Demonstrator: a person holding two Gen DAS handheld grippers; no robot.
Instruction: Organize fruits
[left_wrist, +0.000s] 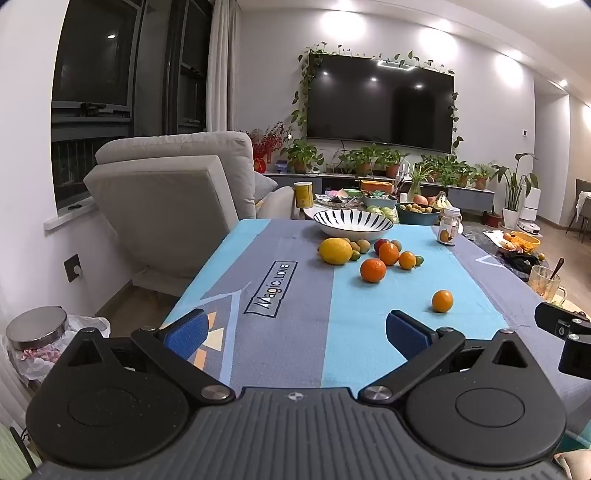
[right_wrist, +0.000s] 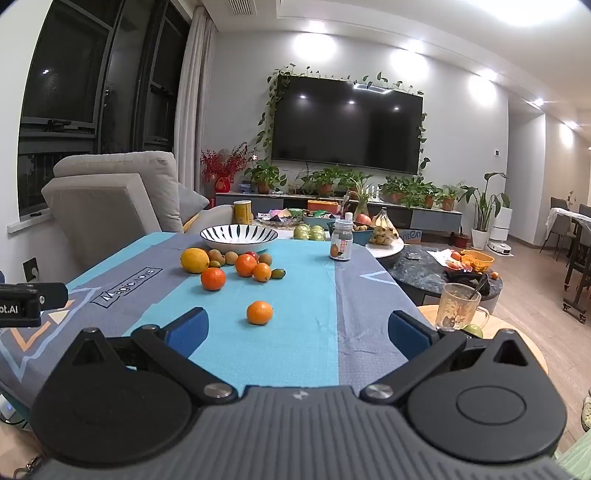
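Note:
A striped bowl (left_wrist: 352, 221) (right_wrist: 239, 236) stands empty at the far end of the blue and grey tablecloth (left_wrist: 288, 325) (right_wrist: 295, 343). In front of it lie a lemon (left_wrist: 335, 251) (right_wrist: 194, 260), several oranges (left_wrist: 373, 270) (right_wrist: 213, 278) and small kiwis and kumquats. One orange (left_wrist: 442, 301) (right_wrist: 259, 312) lies apart, nearer to me. My left gripper (left_wrist: 297, 334) is open and empty above the near cloth. My right gripper (right_wrist: 297, 334) is open and empty, just short of the lone orange.
A small jar (left_wrist: 448, 229) (right_wrist: 341, 240) stands on the cloth's far right. A grey armchair (left_wrist: 166, 199) is at the left. A dark side table (right_wrist: 443, 273) with a glass mug (right_wrist: 456, 306) and clutter is at the right. More fruit bowls stand behind the table.

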